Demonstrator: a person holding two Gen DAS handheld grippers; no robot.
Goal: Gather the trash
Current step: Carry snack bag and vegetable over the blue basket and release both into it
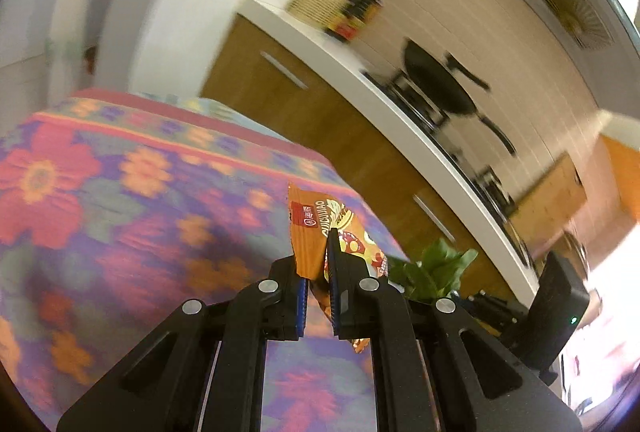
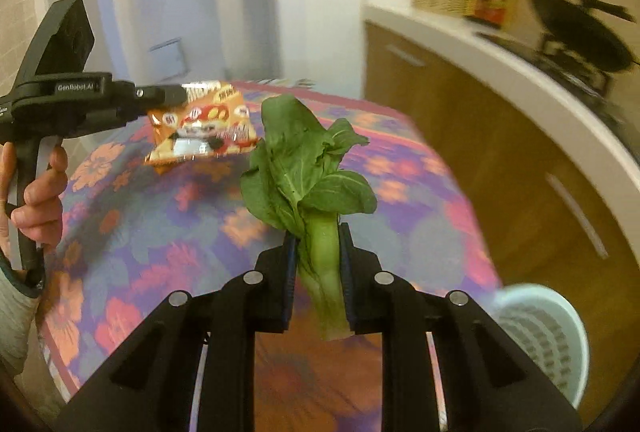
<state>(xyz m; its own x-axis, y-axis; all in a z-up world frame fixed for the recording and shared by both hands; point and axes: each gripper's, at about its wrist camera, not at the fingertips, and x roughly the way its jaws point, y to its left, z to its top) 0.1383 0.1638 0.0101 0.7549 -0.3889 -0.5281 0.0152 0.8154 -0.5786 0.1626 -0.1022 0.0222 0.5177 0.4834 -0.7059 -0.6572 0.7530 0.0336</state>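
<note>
Left gripper [image 1: 318,252] was closed on the sealed edge of an orange snack packet [image 1: 320,228], and the right gripper [image 2: 318,244] was closed on the pale stalk of a leafy green vegetable [image 2: 308,172], probably bok choy. Both items were held clear above the round table covered by a floral tablecloth [image 2: 160,232]. A pale blue slatted waste basket [image 2: 536,332] stood on the floor just beside the table's edge, at the lower right of the right wrist view. The step in hand was judged to be carriage of both pieces of trash to that basket. For a clean drop, each item was best brought directly above the basket's open mouth before the jaws were parted, the vegetable stalk-down so that its leaves followed it in. The packet, light and held by one thin edge, was thought likely to flutter aside if released from high up; a low release was advised. The wooden cabinet fronts [image 2: 460,136] beyond were to be kept clear of.
</note>
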